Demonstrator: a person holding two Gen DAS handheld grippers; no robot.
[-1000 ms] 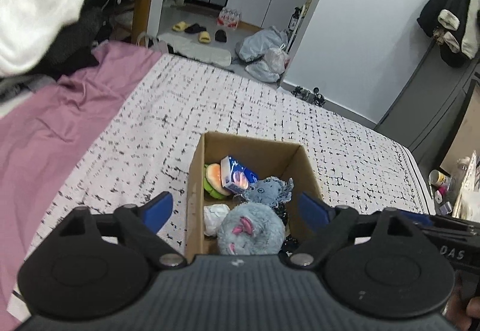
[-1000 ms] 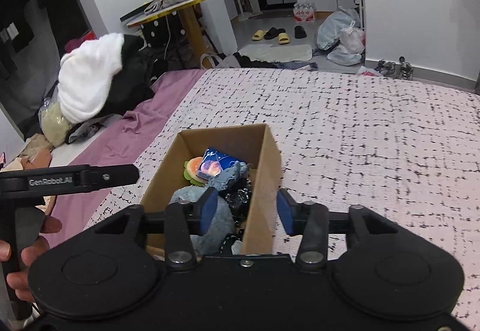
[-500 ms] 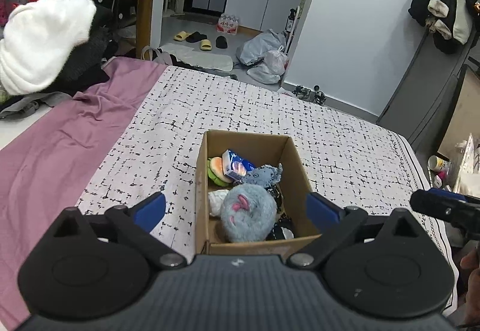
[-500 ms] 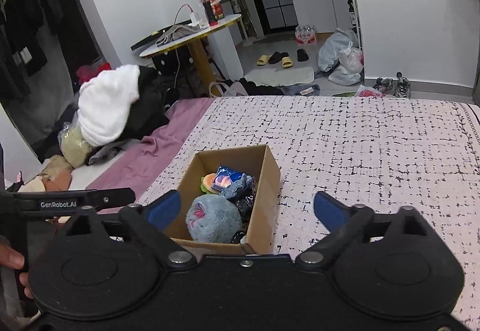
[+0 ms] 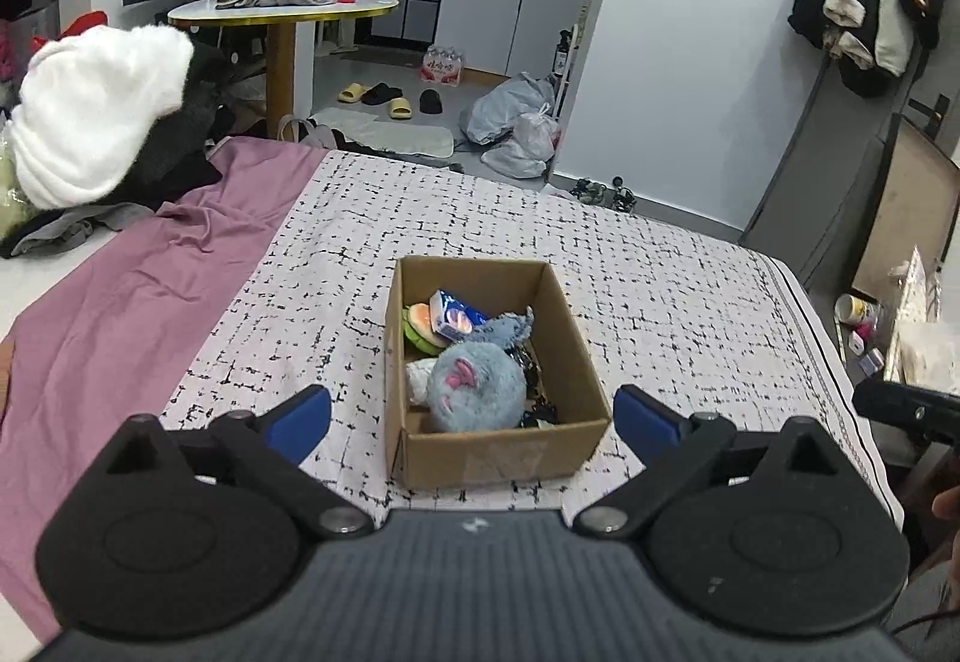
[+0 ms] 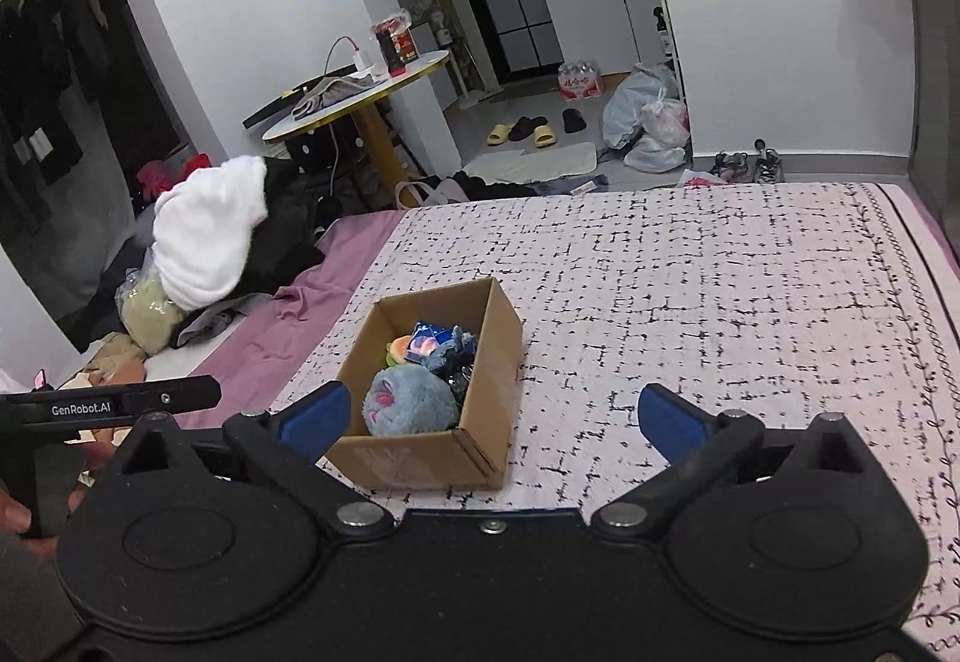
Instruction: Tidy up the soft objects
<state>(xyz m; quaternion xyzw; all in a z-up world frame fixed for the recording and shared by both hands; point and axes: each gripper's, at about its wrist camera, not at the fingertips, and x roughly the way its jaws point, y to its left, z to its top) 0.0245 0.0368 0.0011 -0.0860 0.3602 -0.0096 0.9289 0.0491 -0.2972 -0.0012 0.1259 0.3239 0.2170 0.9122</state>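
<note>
A cardboard box (image 5: 576,356) stands on the patterned bedspread; it also shows in the right wrist view (image 6: 498,356). Inside lie a round grey-blue plush (image 5: 477,389), a blue plush (image 5: 510,329), a burger-shaped toy (image 5: 420,326), a blue packet (image 5: 456,317) and something white (image 5: 417,377). The grey-blue plush also shows in the right wrist view (image 6: 408,410). My left gripper (image 5: 471,416) is open and empty, held back above the box's near end. My right gripper (image 6: 492,416) is open and empty, back from the box's near right corner.
The black-and-white bedspread (image 6: 720,302) stretches right of the box. A purple sheet (image 5: 120,314) lies to the left, with a pile of white and dark clothes (image 5: 102,122) beyond. A round table (image 5: 282,11) stands behind the bed.
Both grippers have pulled back and up from the box. The right jaws went from nearly shut over the box to wide open. The box's contents have not moved.
</note>
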